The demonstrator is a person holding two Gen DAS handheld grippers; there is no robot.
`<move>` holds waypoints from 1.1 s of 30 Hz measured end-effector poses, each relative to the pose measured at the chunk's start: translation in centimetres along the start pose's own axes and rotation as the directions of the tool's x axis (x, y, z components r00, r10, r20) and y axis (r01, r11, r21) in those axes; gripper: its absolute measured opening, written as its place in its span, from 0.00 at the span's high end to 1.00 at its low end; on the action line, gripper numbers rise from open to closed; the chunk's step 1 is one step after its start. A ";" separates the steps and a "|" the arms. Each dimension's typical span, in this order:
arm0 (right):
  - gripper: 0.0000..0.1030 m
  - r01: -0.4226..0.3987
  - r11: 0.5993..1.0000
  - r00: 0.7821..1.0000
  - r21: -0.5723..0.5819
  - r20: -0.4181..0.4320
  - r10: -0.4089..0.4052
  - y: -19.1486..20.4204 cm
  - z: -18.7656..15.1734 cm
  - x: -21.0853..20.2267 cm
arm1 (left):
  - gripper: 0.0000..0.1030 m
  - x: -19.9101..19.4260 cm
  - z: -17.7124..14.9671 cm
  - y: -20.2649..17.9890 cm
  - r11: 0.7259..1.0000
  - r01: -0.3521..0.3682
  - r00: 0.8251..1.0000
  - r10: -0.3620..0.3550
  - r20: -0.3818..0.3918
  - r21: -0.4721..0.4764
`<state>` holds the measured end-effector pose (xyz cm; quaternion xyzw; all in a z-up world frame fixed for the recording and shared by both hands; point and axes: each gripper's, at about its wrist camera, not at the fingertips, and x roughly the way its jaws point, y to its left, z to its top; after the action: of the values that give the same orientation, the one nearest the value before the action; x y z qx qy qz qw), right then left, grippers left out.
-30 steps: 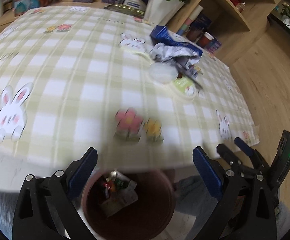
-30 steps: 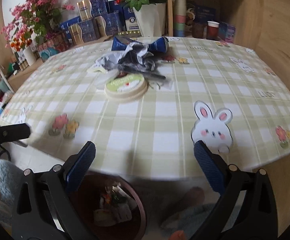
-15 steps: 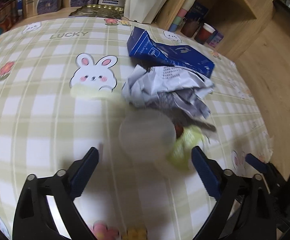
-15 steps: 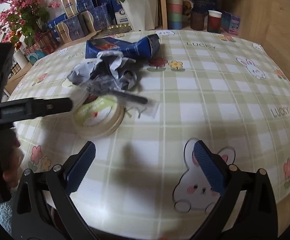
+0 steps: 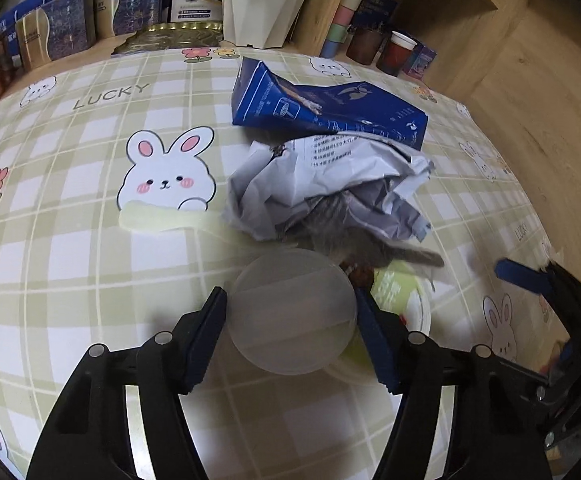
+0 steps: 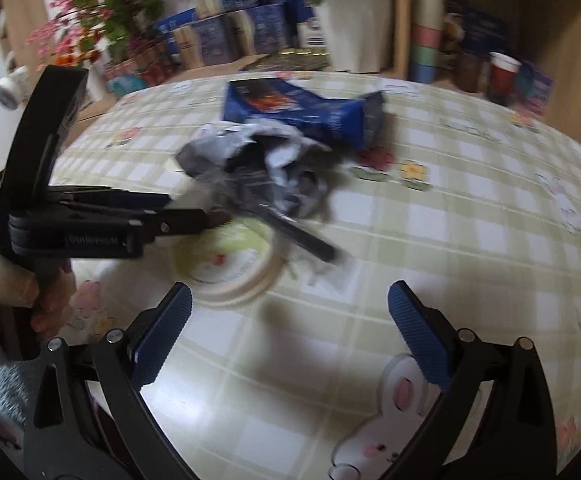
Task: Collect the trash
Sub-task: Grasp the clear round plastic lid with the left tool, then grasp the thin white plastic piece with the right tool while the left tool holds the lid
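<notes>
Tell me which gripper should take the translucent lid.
Left. The left gripper already straddles the translucent lid, its jaws closing on it. The right gripper hangs open over bare tablecloth, nothing between its fingers.

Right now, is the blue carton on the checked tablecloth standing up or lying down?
Lying down. The blue carton rests flat on its side on the checked tablecloth, crushed, behind the crumpled grey-white paper.

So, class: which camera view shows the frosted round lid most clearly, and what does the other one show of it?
The left wrist view: the frosted round lid sits sharp and whole between the closing jaws of the left gripper. The right wrist view is blurred, and there the left gripper covers the lid; I cannot make it out.
</notes>
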<state>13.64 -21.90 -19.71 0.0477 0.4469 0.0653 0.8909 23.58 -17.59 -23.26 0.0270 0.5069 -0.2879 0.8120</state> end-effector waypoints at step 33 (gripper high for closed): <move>0.93 -0.209 0.969 0.978 0.133 0.023 0.208 2.1 3.0 0.5 | 0.38 -13.4 -10.2 4.9 0.966 0.093 0.989 -0.062 0.134 -0.243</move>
<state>16.18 -19.86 -17.99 0.1548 0.4390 0.1279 0.8758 13.47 -4.17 -18.22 -0.1130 0.4876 -0.2547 0.8274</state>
